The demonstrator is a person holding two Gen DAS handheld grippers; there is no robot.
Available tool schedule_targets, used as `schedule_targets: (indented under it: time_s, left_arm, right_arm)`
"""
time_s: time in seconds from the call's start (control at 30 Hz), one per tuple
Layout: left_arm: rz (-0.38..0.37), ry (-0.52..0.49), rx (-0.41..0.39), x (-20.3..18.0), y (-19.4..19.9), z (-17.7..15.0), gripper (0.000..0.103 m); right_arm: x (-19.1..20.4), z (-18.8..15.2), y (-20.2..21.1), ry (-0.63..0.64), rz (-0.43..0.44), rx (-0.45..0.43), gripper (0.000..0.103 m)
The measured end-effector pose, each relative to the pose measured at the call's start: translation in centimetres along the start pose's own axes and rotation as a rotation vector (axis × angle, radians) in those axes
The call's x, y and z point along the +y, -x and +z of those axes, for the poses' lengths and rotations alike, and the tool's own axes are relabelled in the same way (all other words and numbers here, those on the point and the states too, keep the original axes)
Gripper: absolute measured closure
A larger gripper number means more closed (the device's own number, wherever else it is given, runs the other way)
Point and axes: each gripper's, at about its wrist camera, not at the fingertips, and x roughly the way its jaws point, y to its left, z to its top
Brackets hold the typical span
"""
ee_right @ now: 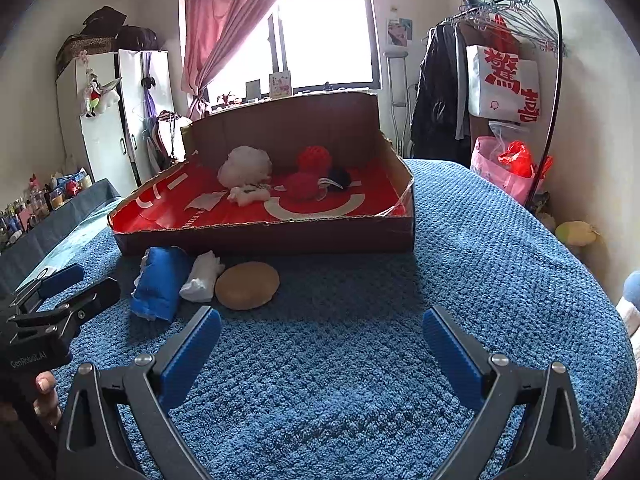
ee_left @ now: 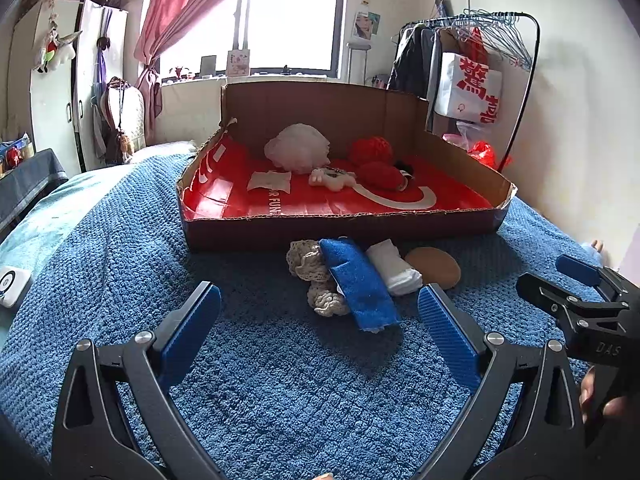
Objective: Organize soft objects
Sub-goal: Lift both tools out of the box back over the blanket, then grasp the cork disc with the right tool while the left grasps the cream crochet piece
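You were between picks: both grippers, left (ee_left: 319,300) and right (ee_right: 322,322), gaped wide and empty. Next, probably the blue cloth (ee_left: 358,284), into the box (ee_left: 340,226).

The blue cloth (ee_left: 358,280) lies over part of the cream crocheted piece (ee_left: 316,276) and hides it almost wholly in the right wrist view. Something white pokes out under the cloth's near end, too little to name. The dark item (ee_right: 340,176) behind the red balls in the cardboard tray (ee_left: 340,232) is too small to identify. White lettering on the tray floor is cut short by the front wall. The right gripper (ee_left: 580,292) is cut off by the frame edge in the left view, the left gripper (ee_right: 60,292) likewise in the right view. A white device (ee_left: 12,286) at the left edge is only partly seen
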Motion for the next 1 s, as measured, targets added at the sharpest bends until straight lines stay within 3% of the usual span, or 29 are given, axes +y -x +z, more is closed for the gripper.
schedule_targets:
  time_s: [0.33,0.6,1.0]
  left_arm:
    - [-0.057,-0.001,0.121,1.0,-2.9,2.2,0.002]
    - [-0.036,-0.068,0.17,2.6,-3.7,2.9,0.003]
    - [-0.123,-0.19,0.295,3.7,-5.8,2.0,0.005]
  right_arm:
    - [-0.2,2.9,-4.2,0.006,0.126,0.196,0.0]
    - [-0.2,3.6,-5.7,0.017,0.158,0.241,0.0]
    - [0.4,3.5,-8.4,0.066,0.219,0.354,0.001]
